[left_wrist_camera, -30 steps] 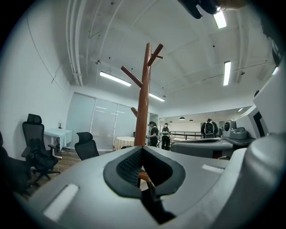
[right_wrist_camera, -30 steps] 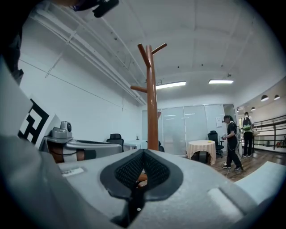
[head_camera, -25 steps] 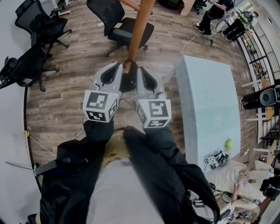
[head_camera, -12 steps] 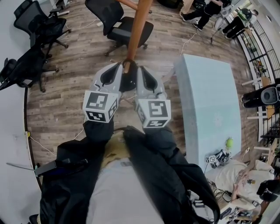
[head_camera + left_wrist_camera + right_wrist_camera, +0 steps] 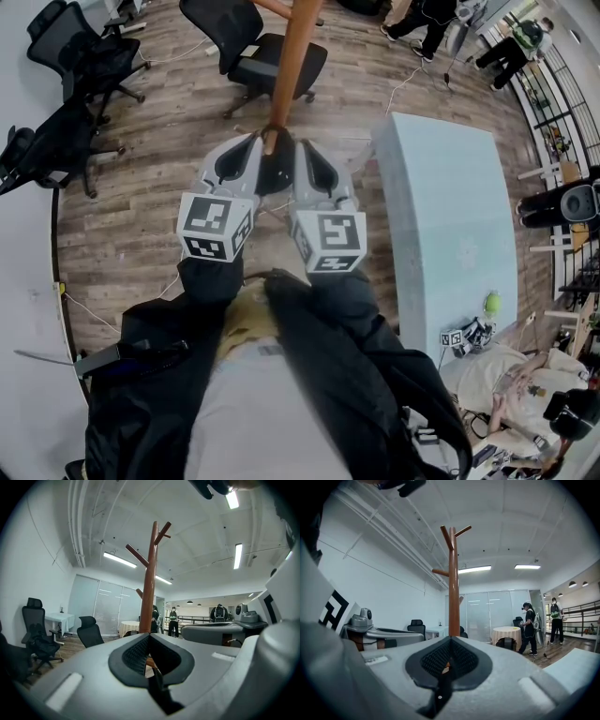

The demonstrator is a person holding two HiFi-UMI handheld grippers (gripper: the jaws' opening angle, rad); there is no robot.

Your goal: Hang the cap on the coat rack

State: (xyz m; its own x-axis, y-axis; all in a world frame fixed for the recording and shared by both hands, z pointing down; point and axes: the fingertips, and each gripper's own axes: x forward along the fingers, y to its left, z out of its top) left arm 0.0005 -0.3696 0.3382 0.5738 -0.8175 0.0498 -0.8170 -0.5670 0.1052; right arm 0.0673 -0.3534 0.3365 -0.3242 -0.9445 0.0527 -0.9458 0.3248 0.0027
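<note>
The brown wooden coat rack (image 5: 294, 58) rises right in front of my two grippers; its pole and angled pegs show in the left gripper view (image 5: 150, 583) and the right gripper view (image 5: 453, 588). My left gripper (image 5: 251, 143) and right gripper (image 5: 302, 147) are held side by side, tips close to the pole. The left gripper (image 5: 149, 637) is shut with nothing between its dark pads. The right gripper (image 5: 450, 640) is likewise shut and empty. No cap is in view in any frame.
Black office chairs (image 5: 263, 52) stand behind the rack and at the left (image 5: 82, 58). A long light-blue table (image 5: 450, 216) lies to the right. People walk at the far back (image 5: 427, 19); another person (image 5: 511, 386) sits low at the right.
Both grippers and the rack stand as before. Only the people in the background have walked on.
</note>
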